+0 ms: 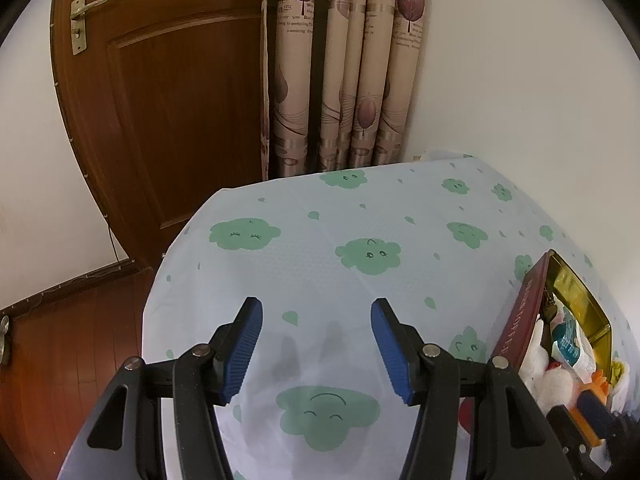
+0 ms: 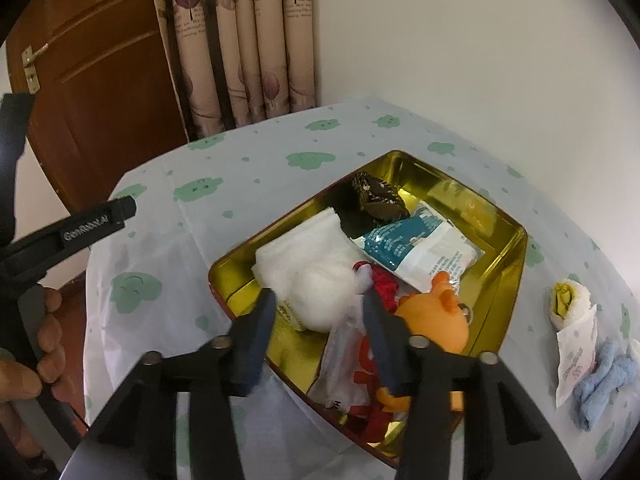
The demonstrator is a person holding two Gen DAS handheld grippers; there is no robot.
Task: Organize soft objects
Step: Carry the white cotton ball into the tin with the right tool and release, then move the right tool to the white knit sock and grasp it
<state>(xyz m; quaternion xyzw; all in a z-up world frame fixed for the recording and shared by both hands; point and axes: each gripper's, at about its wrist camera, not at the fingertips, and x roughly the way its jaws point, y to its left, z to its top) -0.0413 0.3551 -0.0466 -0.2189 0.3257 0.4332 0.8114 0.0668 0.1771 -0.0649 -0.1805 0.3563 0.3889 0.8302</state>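
Note:
A gold-lined tin box (image 2: 500, 272) with a dark red outside (image 1: 520, 320) sits on the cloud-print tablecloth (image 1: 320, 208). It holds a white cloth bundle (image 2: 316, 264), a teal and white packet (image 2: 416, 244), a dark patterned pouch (image 2: 376, 196), a red item (image 2: 382, 284), an orange soft toy (image 2: 436, 316) and a clear plastic bag (image 2: 344, 356). My right gripper (image 2: 316, 316) is open, its fingers hanging over the white bundle and plastic bag. My left gripper (image 1: 316, 348) is open and empty over bare tablecloth, left of the box.
Right of the box lie a white roll with a yellow centre (image 2: 568, 300), a white sachet (image 2: 576, 356) and a light blue towel (image 2: 604, 384). A wooden door (image 1: 160, 100) and patterned curtain (image 1: 344, 64) stand behind the table, a white wall (image 2: 480, 40) to the right.

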